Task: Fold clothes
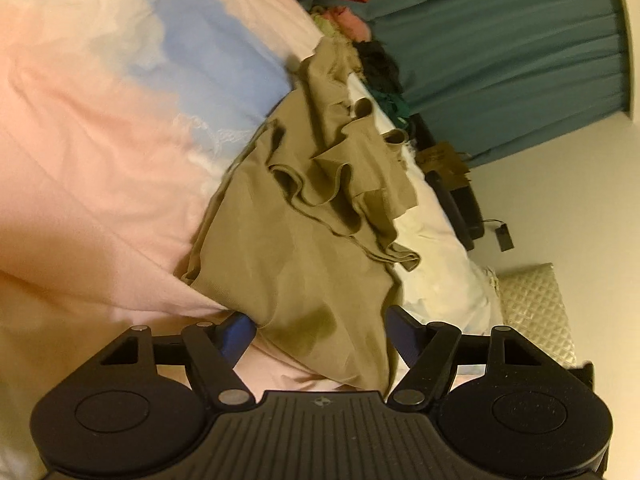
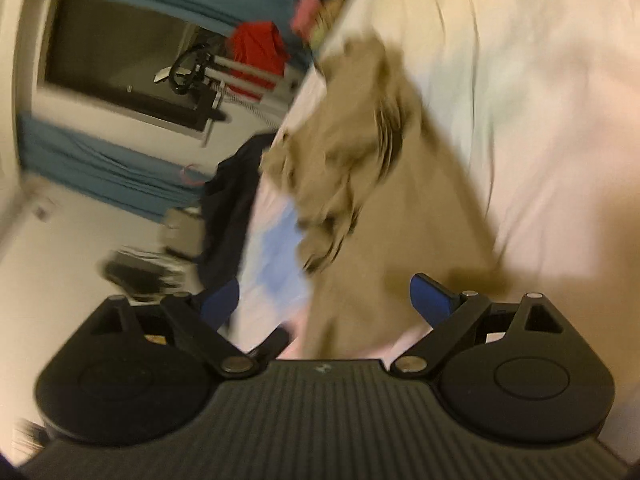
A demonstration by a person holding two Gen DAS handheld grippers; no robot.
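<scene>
Left wrist view: my left claw [image 1: 320, 330] stands spread wide over the near edge of the tan garment [image 1: 320, 216], which lies rumpled on the pink and blue bedspread [image 1: 100, 128]; cloth sits between the 2 blue pads [image 1: 236, 332], but I cannot tell whether they touch it. In the blurred right wrist view, my right claw [image 2: 326, 300] is also spread, the same tan garment between its fingers, unpinched.

Both tongs, left tongs [image 1: 320, 330] and right tongs [image 2: 326, 300], look alike: black ribbed body, two round discs beside it, silver pivot screws, linked black arms ending in blue pads [image 1: 236, 334].
</scene>
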